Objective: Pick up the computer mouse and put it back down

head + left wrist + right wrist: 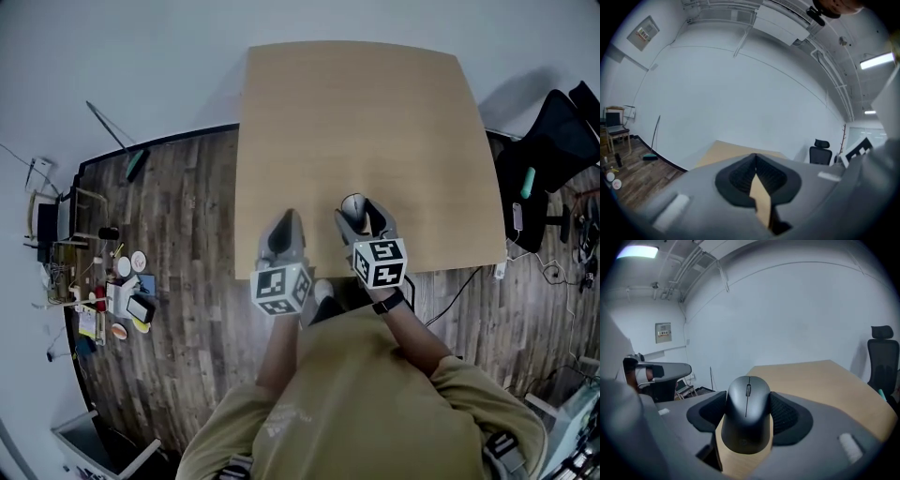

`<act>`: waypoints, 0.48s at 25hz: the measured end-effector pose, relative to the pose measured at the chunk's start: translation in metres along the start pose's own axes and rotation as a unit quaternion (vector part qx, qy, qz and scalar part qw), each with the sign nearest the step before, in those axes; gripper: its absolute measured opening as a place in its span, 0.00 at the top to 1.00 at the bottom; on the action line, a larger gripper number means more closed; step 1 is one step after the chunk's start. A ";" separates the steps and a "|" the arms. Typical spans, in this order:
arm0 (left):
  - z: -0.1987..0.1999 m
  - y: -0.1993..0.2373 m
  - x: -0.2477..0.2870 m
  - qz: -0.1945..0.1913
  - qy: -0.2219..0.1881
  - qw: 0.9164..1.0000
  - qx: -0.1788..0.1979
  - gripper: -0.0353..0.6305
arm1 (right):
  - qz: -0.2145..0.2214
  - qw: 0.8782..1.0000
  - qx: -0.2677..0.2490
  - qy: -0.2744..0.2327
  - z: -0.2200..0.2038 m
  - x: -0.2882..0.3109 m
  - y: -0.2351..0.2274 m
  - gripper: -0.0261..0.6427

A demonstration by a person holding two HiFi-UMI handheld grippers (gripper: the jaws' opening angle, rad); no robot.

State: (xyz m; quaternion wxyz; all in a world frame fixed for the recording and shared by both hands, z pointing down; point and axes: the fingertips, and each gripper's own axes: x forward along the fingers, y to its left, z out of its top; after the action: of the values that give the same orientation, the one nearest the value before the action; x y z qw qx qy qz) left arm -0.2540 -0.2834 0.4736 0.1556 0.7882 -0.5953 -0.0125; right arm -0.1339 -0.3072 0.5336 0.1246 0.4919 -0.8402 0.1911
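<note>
Seemingly open tabletop (375, 122) ahead, mouse (747, 413) between right fingers (788, 416)

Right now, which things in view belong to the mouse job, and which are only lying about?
Job: computer mouse; right gripper, closed on it; table.
Lying about: office chair; broom; small clutter on the floor; left gripper, shut and empty.

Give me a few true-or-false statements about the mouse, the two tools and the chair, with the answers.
1. The mouse sits between the right tool's jaws. True.
2. The left tool grips something. False: its jaws are together, with nothing between them.
3. The mouse is white. False: it is dark grey.
4. A black chair stands to the right of the table. True.
</note>
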 end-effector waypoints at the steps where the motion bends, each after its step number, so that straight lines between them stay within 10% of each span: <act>1: -0.005 0.002 0.005 -0.004 0.006 1.000 -0.002 0.95 | -0.004 1.000 0.002 0.012 -0.008 0.008 -0.003 0.52; 12: -0.031 0.051 0.074 0.011 0.057 0.998 -0.015 0.95 | -0.026 0.990 0.040 0.135 -0.088 0.115 -0.048 0.52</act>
State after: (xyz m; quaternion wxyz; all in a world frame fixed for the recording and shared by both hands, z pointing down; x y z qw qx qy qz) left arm -0.2740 -0.3588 0.5284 0.2019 0.7787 -0.5935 0.0253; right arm -0.1461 -0.3790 0.6672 0.2218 0.4880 -0.7943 0.2859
